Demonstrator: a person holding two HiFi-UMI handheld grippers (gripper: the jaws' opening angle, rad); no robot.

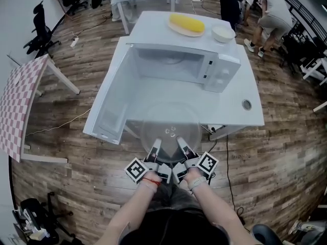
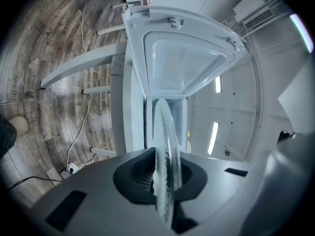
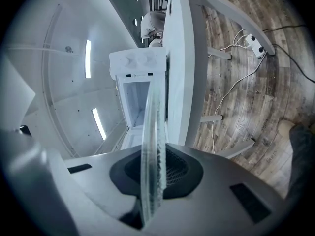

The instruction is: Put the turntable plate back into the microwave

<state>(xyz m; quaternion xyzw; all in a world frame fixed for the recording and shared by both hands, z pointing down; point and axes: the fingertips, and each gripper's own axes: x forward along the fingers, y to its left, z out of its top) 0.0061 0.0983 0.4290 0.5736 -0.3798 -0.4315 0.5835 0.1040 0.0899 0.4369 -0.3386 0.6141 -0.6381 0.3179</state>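
Note:
The clear glass turntable plate point(image 1: 170, 128) hangs level in front of the white microwave point(image 1: 179, 68), over the table's near edge. My left gripper point(image 1: 155, 149) and right gripper point(image 1: 185, 148) each clamp its near rim, side by side. The microwave door point(image 1: 110, 103) is swung wide open to the left, and the cavity point(image 1: 171, 65) is bare. In the left gripper view the plate point(image 2: 165, 154) shows edge-on between the jaws, with the open door point(image 2: 184, 63) ahead. The right gripper view has the plate point(image 3: 150, 151) edge-on too, facing the microwave point(image 3: 140, 90).
On top of the microwave rest a plate with a yellow corn cob point(image 1: 187, 23) and a white bowl point(image 1: 223, 33). The white table point(image 1: 245, 106) has a cable hole at right. A checkered table point(image 1: 23, 101) stands left. People point(image 1: 260, 4) stand at the back right.

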